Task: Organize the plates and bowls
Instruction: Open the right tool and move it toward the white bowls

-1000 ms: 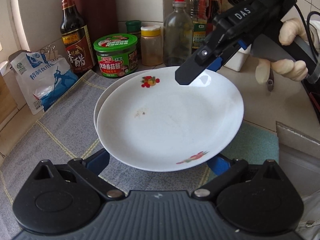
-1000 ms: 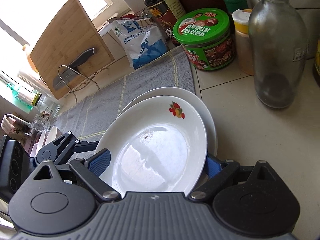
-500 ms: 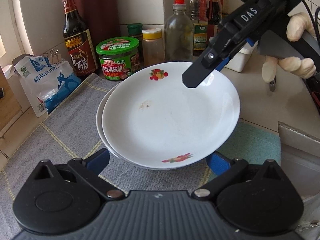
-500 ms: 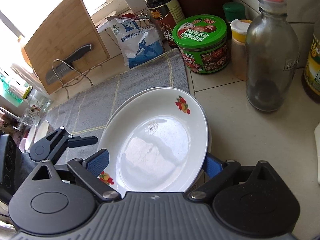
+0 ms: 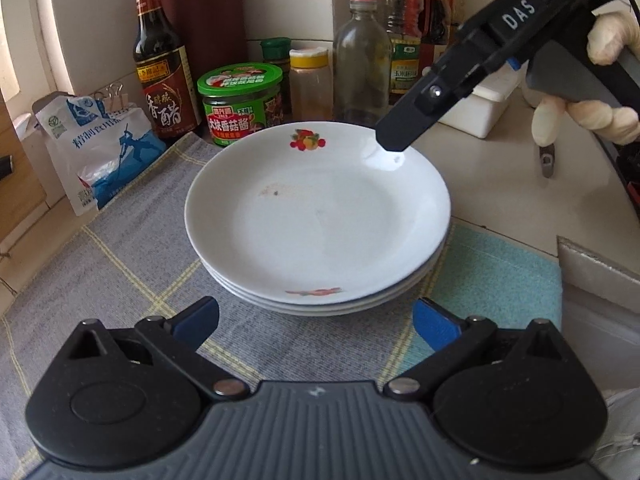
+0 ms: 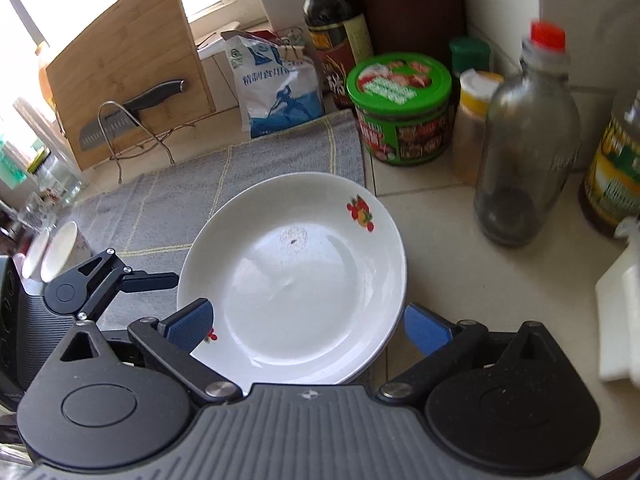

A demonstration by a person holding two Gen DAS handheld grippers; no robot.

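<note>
A stack of white plates (image 5: pixel 316 220) with small fruit prints sits on a grey checked cloth (image 5: pixel 132 264); it also shows in the right wrist view (image 6: pixel 296 280). My left gripper (image 5: pixel 316 320) is open, just in front of the stack's near rim, apart from it. My right gripper (image 6: pixel 306 324) is open above the stack's right side; its black finger (image 5: pixel 416 120) hangs over the far right rim. The left gripper also shows at the left of the right wrist view (image 6: pixel 104 280).
Behind the plates stand a green-lidded jar (image 5: pixel 240 104), a dark vinegar bottle (image 5: pixel 160 60), a clear glass bottle (image 5: pixel 360 60), a spice shaker (image 5: pixel 310 80) and a salt bag (image 5: pixel 100 148). A cutting board with a knife (image 6: pixel 128 92) and cups (image 6: pixel 56 252) stand left. A white box (image 5: pixel 480 108) sits right.
The top plate, held tilted above the stack by both grippers, has come down flat onto the stack. Both grippers have let go and pulled back from it.
</note>
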